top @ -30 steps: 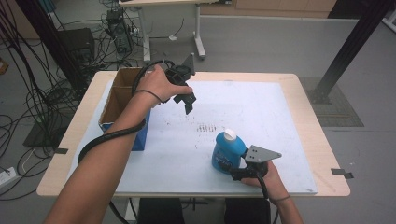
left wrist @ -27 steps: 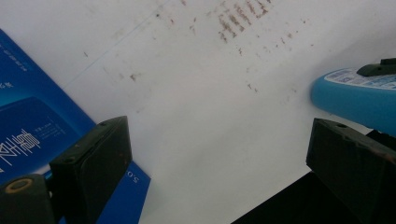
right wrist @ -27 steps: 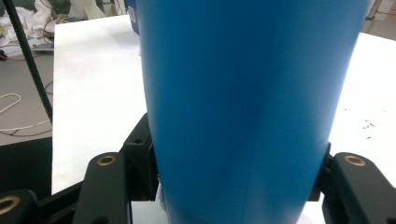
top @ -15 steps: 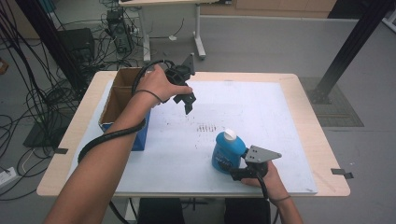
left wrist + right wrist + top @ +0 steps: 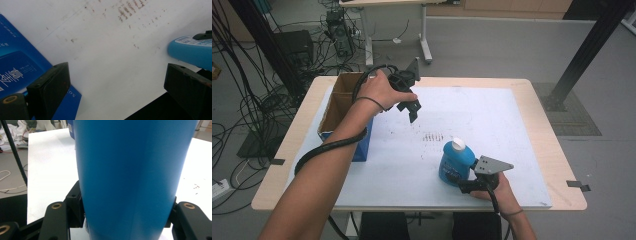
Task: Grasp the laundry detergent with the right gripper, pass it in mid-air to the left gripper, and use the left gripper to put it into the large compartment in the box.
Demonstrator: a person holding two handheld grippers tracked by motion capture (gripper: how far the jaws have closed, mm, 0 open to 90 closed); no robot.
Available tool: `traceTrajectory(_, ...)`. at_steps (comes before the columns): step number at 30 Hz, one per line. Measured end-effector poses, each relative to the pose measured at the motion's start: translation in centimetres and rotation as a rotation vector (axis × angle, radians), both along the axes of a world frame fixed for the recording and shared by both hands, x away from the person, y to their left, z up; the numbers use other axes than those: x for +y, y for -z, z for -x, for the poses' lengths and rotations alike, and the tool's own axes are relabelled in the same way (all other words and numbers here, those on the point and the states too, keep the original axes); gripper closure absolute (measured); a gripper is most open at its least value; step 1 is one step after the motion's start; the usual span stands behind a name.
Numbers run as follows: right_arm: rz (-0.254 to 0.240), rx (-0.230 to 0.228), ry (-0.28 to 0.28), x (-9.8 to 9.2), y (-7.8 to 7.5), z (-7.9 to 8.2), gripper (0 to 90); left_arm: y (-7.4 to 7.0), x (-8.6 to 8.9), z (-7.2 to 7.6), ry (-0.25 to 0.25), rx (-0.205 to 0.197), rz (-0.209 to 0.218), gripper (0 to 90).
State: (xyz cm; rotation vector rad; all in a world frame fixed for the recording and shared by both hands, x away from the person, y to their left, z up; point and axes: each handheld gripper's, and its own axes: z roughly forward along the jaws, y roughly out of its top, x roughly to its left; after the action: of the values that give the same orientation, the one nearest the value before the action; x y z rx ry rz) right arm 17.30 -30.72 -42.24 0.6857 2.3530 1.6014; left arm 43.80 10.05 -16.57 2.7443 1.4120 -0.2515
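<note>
We have the blue plastic bottle [image 5: 456, 162] standing upright on the white sheet [image 5: 492, 115] that covers the table, near the table's front edge and somewhat toward its right side. Its white cap [image 5: 457, 144] is on and points up. Our right gripper [image 5: 462, 182] clamps the bottle low on its body: in the right gripper view the smooth, rounded blue wall [image 5: 130, 175] sits between the two black jaws, which press on it from either side. We judge that this low, level grip serves to steady the bottle, perhaps so that the other gripper can work at the cap, which stays free above.

Our left gripper [image 5: 413, 111] hangs above the sheet toward the table's back left, well apart from the bottle, pointing down. Its jaws stand wide apart with nothing between them; in the left gripper view we see bare sheet between the matte black pads [image 5: 52, 82].

Just beside that hand, along the table's left edge, stands an open cardboard box [image 5: 343, 97] with brown inner walls and a glossy blue printed outside [image 5: 15, 72]. The sheet is smooth but speckled with small dark marks [image 5: 434, 136] between the box and the bottle. The light wooden table [image 5: 557, 150] shows as a rounded border around the sheet.
</note>
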Motion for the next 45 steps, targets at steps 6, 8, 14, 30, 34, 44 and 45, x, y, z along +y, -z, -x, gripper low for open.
traceTrajectory(6, -0.001, 0.005, 0.002, 0.0, 0.0, 0.0, 40.3, 0.2, 0.2, 0.0, 0.000, 0.008, 0.011, 7.2)
traceTrajectory(8, -0.003, 0.005, 0.003, 0.0, 0.0, 0.0, 40.3, 0.1, 0.1, 0.2, 0.000, 0.001, 0.010, 7.1)
traceTrajectory(14, -0.009, 0.006, 0.002, -0.1, 0.1, 0.0, 40.3, -0.1, 0.3, 0.3, -0.001, -0.005, 0.011, 7.2)
traceTrajectory(30, -0.002, 0.014, -0.003, -0.1, -0.1, -0.3, 40.5, 0.2, 0.8, 0.4, -0.007, -0.004, 0.014, 7.1)
traceTrajectory(34, -0.003, 0.018, -0.005, -0.1, -0.1, -0.4, 40.6, 0.2, 0.8, 0.4, 0.000, -0.003, 0.013, 7.1)
traceTrajectory(44, -0.016, 0.059, -0.007, -0.4, -0.4, -1.3, 40.9, -0.5, 1.1, 1.1, 0.035, -0.021, 0.028, 7.2)
traceTrajectory(45, -0.015, 0.059, -0.004, -0.4, -0.4, -1.3, 40.9, -0.6, 1.1, 1.3, 0.037, -0.028, 0.027, 7.2)
